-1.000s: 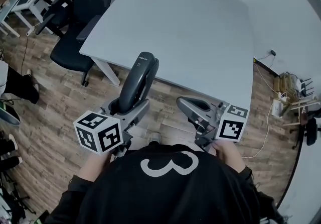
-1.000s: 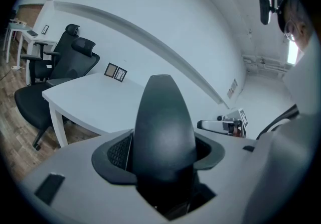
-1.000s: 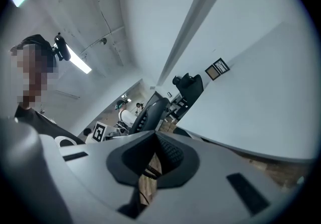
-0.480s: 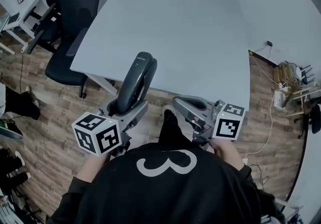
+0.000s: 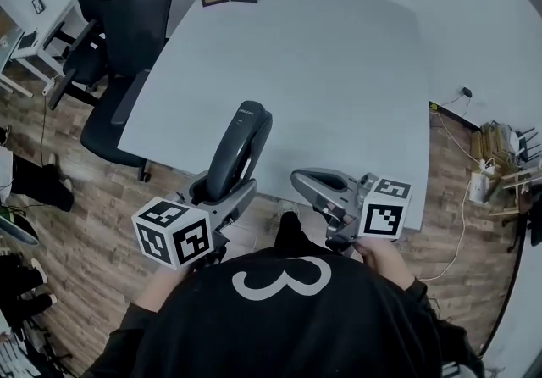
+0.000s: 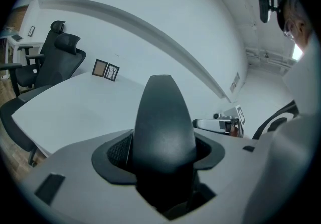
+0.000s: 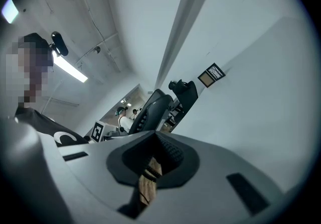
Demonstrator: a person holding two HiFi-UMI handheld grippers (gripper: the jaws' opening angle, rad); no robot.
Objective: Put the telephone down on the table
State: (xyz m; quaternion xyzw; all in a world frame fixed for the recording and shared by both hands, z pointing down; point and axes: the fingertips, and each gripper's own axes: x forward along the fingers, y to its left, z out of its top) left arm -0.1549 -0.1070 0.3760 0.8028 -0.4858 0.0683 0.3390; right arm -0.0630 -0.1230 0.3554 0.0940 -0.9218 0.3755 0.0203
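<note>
Head view: the telephone (image 5: 237,147) slants up over the table's (image 5: 322,63) near edge, its lower end hidden inside the left gripper (image 5: 218,191), which is clamped on it. The person's dark-shirted torso covers both forearms, and only part of the right hand (image 5: 383,251) shows behind its marker cube. The right gripper (image 5: 306,181) points left, just off the table's near edge.

Left gripper view: the handset's rounded back fills the space between the jaws and blocks the middle of the table. Two picture frames (image 6: 106,70) stand at the table's far edge.

Right gripper view: the jaws are drawn together on nothing, with a sliver of wood floor (image 7: 147,185) showing below them. The table tilts steeply at the right.
</note>
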